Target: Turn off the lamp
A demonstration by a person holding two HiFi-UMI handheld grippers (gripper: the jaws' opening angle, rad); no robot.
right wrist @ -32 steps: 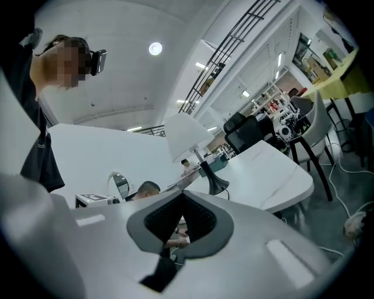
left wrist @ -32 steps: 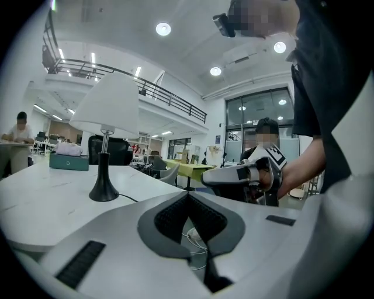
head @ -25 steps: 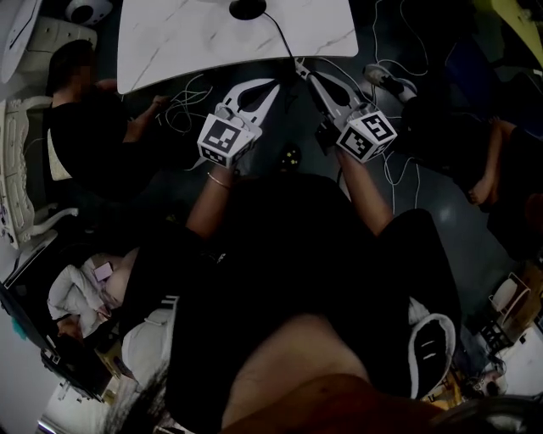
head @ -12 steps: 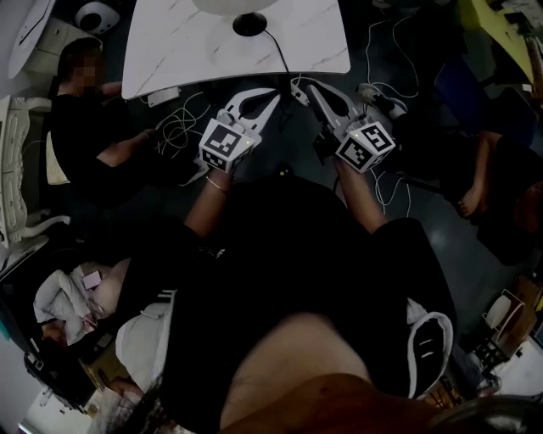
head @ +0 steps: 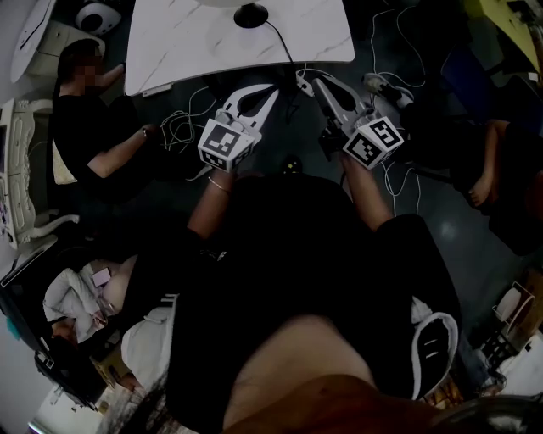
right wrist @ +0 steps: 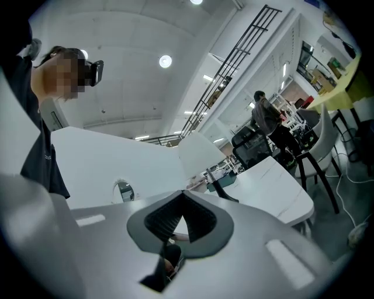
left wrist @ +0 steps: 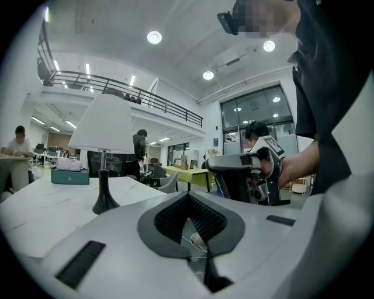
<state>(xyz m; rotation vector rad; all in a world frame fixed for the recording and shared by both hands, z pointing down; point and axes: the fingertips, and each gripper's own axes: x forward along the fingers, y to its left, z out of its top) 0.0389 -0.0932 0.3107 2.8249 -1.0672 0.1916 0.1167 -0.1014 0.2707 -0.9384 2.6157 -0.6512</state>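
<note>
The lamp stands on the white marble table (head: 195, 42); in the head view only its black base (head: 252, 14) and its cord (head: 282, 47) show. The left gripper view has its white shade (left wrist: 107, 122) and black foot (left wrist: 105, 203) ahead on the left. In the right gripper view the shade (right wrist: 201, 153) lies just past the jaw tips. My left gripper (head: 273, 87) (left wrist: 188, 194) and right gripper (head: 304, 80) (right wrist: 183, 193) hang side by side just short of the table's near edge. Both are shut on nothing and well short of the lamp.
A person in black (head: 89, 127) sits on the floor at the left, beside a tangle of white cables (head: 180, 123). Another person's leg (head: 484, 182) is at the right. More cables (head: 394, 182) trail over the dark floor. A teal box (left wrist: 70, 175) rests on the table.
Both grippers stay shut at about the same spot by the table edge; the right one has edged slightly upward. The seated person on the left has moved an arm.
</note>
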